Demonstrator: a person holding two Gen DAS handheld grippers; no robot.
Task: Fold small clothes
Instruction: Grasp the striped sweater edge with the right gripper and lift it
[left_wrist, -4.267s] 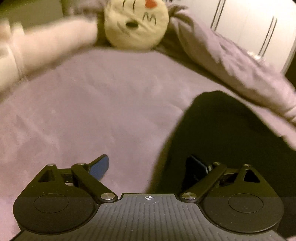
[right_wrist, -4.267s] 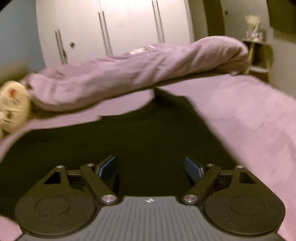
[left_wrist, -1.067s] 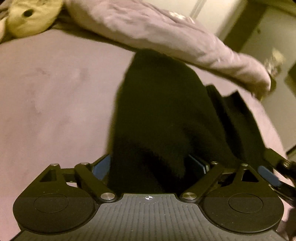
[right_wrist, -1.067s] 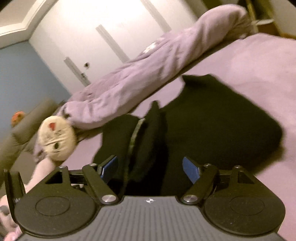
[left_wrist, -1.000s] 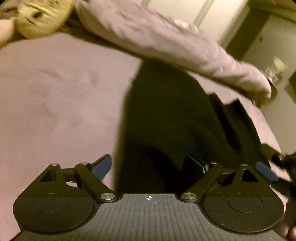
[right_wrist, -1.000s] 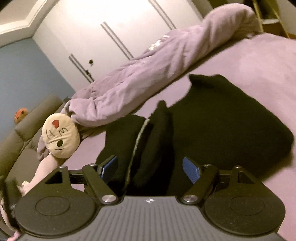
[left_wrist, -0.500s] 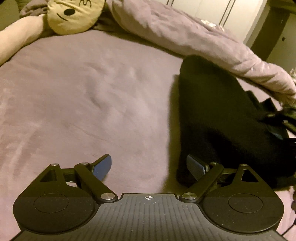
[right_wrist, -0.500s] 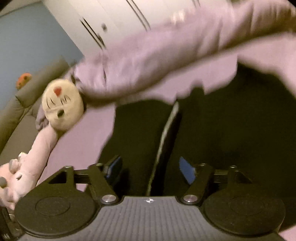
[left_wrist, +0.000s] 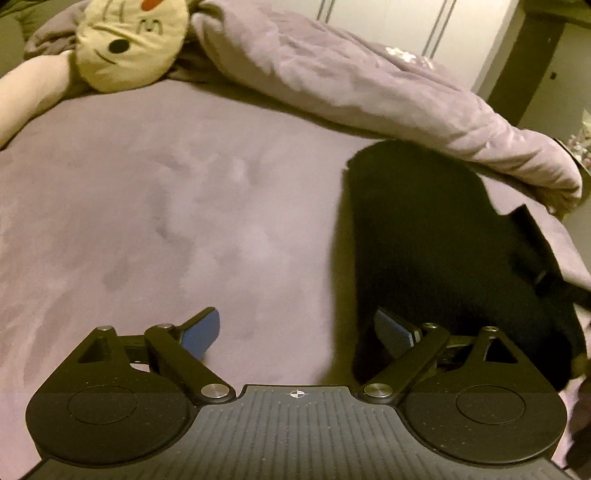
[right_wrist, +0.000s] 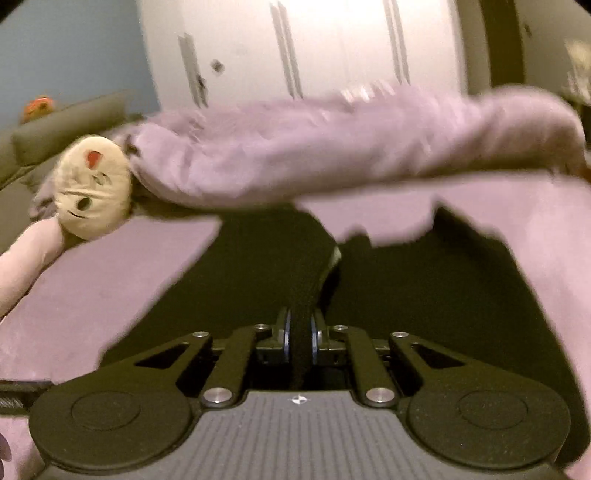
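Observation:
A black garment (left_wrist: 436, 240) lies spread on the purple bedspread (left_wrist: 166, 221), right of centre in the left wrist view. My left gripper (left_wrist: 297, 332) hangs open over the garment's left edge; its right finger is above the cloth, its left one above bare bedspread, nothing between the pads. In the right wrist view the same black garment (right_wrist: 424, 295) fills the middle. My right gripper (right_wrist: 299, 339) is shut on a raised ridge of that cloth, which stands up in a fold between the blue pads.
A rolled purple duvet (left_wrist: 369, 85) lies across the back of the bed, just behind the garment. A cream plush toy face (left_wrist: 129, 40) with a pink arm rests at the back left. White wardrobe doors (right_wrist: 314, 48) stand behind the bed.
The right gripper's jaws closed from wide apart onto a fold of the black garment and the view rolled level. The left gripper slid left off the cloth to its edge, still open.

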